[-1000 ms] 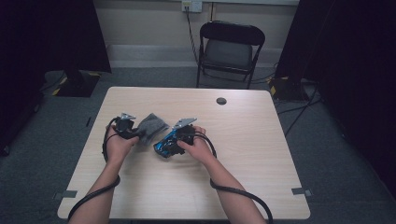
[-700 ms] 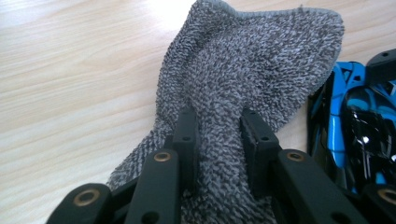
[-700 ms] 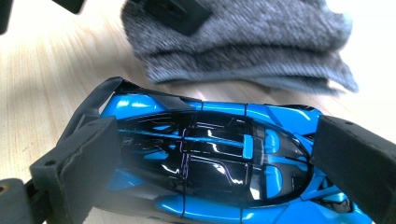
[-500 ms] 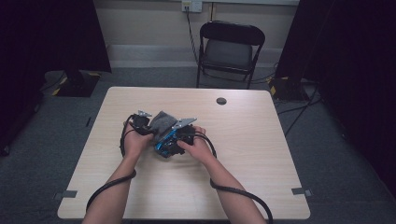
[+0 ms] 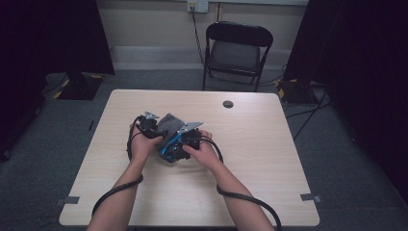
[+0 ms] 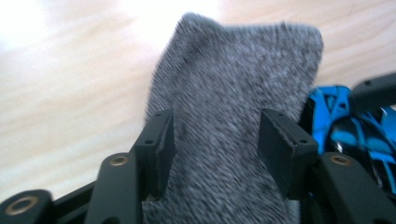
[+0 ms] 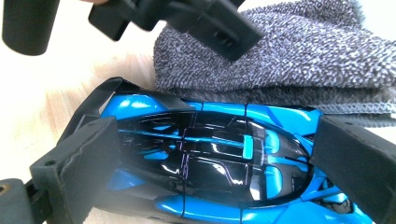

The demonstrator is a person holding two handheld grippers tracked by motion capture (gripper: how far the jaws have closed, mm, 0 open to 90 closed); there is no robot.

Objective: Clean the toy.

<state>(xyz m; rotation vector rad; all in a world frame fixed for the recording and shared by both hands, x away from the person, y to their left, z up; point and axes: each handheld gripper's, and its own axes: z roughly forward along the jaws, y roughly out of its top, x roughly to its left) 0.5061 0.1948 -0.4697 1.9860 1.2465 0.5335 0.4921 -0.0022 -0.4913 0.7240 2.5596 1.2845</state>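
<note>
Grey cloth [image 6: 224,116] lies between half-open left tongs [image 6: 215,140]

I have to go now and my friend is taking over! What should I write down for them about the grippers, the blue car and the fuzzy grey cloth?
Left gripper: jaws have just been opening; the grey cloth lies between them, but the pads look clear of it.
Right gripper: the blue toy car sits lengthwise between its jaws, which look closed on it.
Where things are: car and cloth lie side by side, touching, in the middle of the table; the cloth is folded.
Done: cloth brought up against the car.
Left: probably wiping or wrapping the car with the cloth; take a fresh hold of the cloth first.
</note>
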